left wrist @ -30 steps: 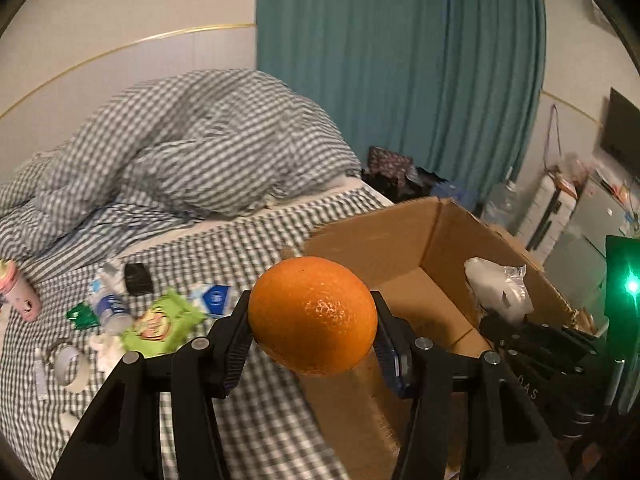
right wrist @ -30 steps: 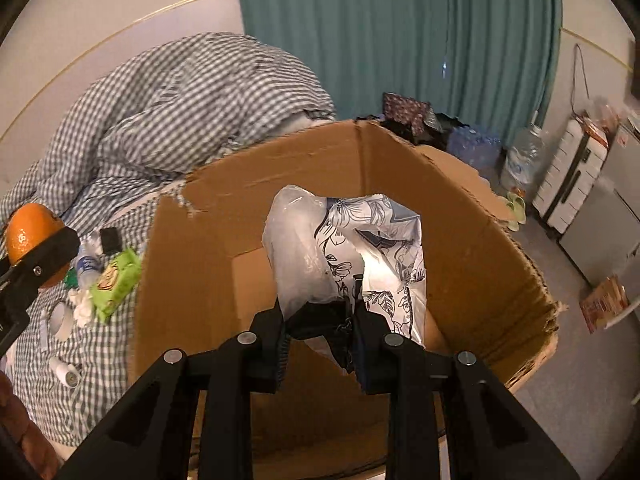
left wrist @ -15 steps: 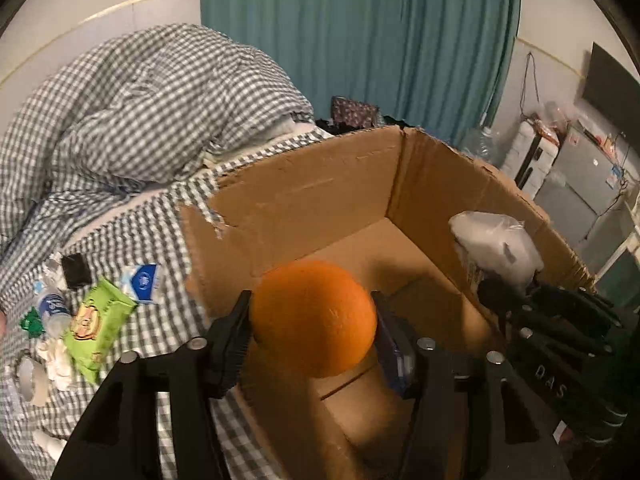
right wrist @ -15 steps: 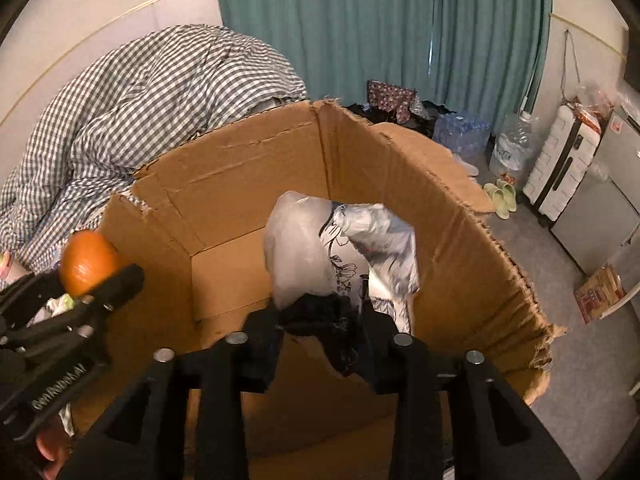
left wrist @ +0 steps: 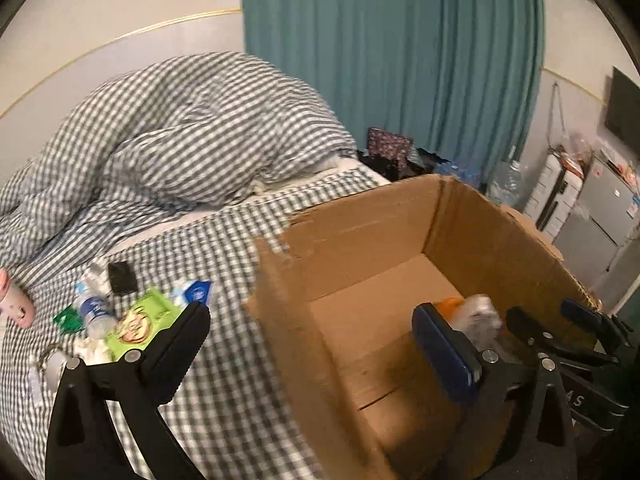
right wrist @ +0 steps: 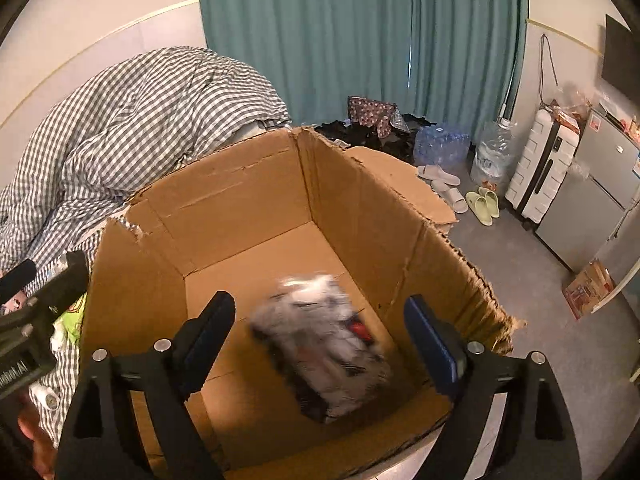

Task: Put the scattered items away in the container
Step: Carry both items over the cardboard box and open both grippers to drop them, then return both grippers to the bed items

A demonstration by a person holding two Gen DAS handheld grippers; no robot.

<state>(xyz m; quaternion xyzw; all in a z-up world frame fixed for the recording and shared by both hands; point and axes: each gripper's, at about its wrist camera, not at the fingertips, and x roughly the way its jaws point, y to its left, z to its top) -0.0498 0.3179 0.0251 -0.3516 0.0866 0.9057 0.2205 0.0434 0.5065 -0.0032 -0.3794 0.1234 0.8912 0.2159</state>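
Brown cardboard box (right wrist: pixel 248 188) mid-frame on checked bedding (left wrist: pixel 224 248). Left gripper (left wrist: pixel 312 344) just opened wide, nothing gripped. Orange fruit (left wrist: pixel 450 304) and blurred silvery patterned bag (right wrist: pixel 324 344) inside box. Right gripper (right wrist: pixel 320 332) just opened, bag loose between jaws.

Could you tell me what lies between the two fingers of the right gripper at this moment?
In the right wrist view, the right gripper has just been opening; the blurred plastic bag shows between its fingers, untouched, inside the cardboard box.
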